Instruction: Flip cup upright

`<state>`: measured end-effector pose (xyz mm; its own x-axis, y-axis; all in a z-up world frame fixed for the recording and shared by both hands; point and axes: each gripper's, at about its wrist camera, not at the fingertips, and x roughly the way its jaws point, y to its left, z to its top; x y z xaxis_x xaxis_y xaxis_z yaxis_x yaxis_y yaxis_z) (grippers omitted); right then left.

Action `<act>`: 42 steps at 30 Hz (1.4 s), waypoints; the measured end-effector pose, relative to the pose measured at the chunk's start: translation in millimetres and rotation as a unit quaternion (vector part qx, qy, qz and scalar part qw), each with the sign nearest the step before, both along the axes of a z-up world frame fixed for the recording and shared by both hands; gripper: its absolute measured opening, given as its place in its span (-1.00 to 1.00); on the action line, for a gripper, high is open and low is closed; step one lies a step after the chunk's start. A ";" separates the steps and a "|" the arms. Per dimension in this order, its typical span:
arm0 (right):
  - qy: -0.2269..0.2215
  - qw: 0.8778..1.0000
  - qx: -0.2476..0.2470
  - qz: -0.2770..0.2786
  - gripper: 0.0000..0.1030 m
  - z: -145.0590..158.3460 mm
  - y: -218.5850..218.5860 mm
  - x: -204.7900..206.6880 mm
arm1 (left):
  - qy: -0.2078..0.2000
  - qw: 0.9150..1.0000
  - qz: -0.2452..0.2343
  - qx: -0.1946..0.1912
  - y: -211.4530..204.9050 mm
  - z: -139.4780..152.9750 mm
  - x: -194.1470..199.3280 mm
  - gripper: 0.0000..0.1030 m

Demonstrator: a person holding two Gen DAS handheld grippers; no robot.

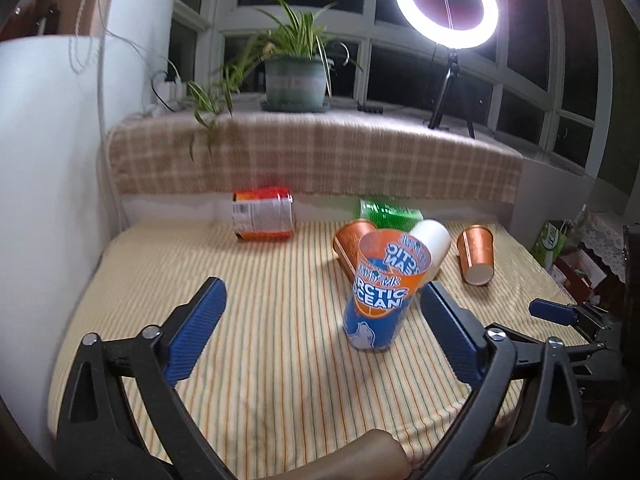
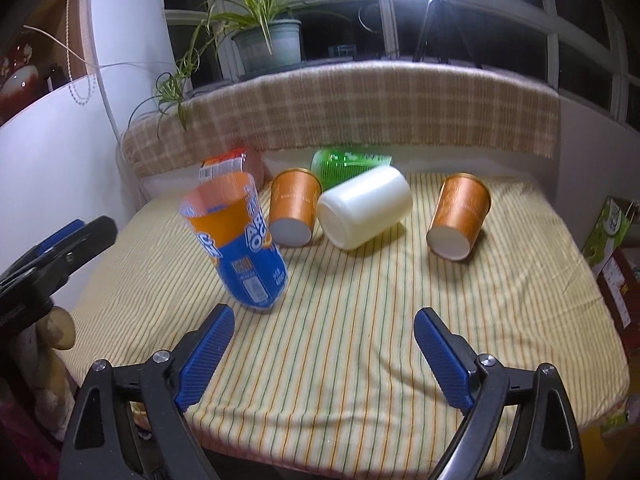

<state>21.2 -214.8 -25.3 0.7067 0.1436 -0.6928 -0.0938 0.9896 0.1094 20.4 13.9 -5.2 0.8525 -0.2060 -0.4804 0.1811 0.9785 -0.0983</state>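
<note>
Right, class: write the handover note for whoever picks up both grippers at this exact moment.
Left gripper: open, holding nothing. Right gripper: open, holding nothing.
Blue-orange Arctic Ocean cup: mouth up on the striped cloth but leaning and blurred, so it may not have settled.
Lying on their sides: two copper cups, white cup, green cup, red-orange cup.
Done: arguably the Arctic Ocean cup. Left: confirm it stands, then any others required.

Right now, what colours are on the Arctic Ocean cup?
Orange on the upper part and blue below, with white lettering, on the Arctic Ocean cup; clearest in the left wrist view.
</note>
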 end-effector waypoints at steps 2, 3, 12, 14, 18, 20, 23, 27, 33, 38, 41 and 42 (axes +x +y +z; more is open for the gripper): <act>-0.009 1.000 -0.005 -0.003 0.84 4.1 1.5 -0.6 | -0.009 1.000 0.005 0.002 1.2 4.1 -4.9 0.94; -0.013 1.000 -0.007 -0.004 0.91 5.7 2.2 -1.0 | -0.012 1.000 0.007 0.003 1.2 5.3 -6.7 0.94; -0.059 0.997 -0.031 -0.023 0.99 23.8 8.5 -5.9 | -0.025 0.999 0.034 0.016 4.2 9.2 -20.5 0.95; -0.066 0.997 -0.035 -0.029 0.99 26.6 9.3 -6.5 | -0.026 0.998 0.045 0.019 5.5 9.5 -22.3 0.95; -0.077 0.995 -0.042 -0.037 0.99 29.1 10.0 -7.6 | -0.028 0.998 0.051 0.019 8.5 9.0 -23.8 0.95; -0.083 0.995 -0.047 -0.042 0.99 30.2 10.2 -7.6 | -0.027 0.998 0.055 0.020 9.7 8.4 -23.5 0.95; -0.090 0.993 -0.053 -0.050 0.99 30.8 9.5 -8.1 | -0.025 0.998 0.056 0.020 10.4 7.8 -23.5 0.95; -0.091 0.993 -0.054 -0.052 0.99 31.2 9.0 -7.7 | -0.024 0.998 0.056 0.022 9.5 7.7 -23.2 0.95; -0.093 0.993 -0.056 -0.054 0.99 31.4 7.5 -7.4 | -0.023 0.998 0.057 0.024 9.5 7.5 -23.2 0.96; -0.091 0.993 -0.053 -0.056 0.99 30.1 5.9 -7.1 | -0.025 0.998 0.060 0.026 11.2 7.5 -22.7 0.96; -0.089 0.993 -0.053 -0.057 0.99 29.6 5.3 -6.9 | -0.026 0.997 0.061 0.027 13.6 7.2 -22.3 0.96; -0.089 0.993 -0.053 -0.057 0.99 29.6 5.2 -6.9 | -0.026 0.997 0.061 0.027 13.4 7.3 -22.4 0.96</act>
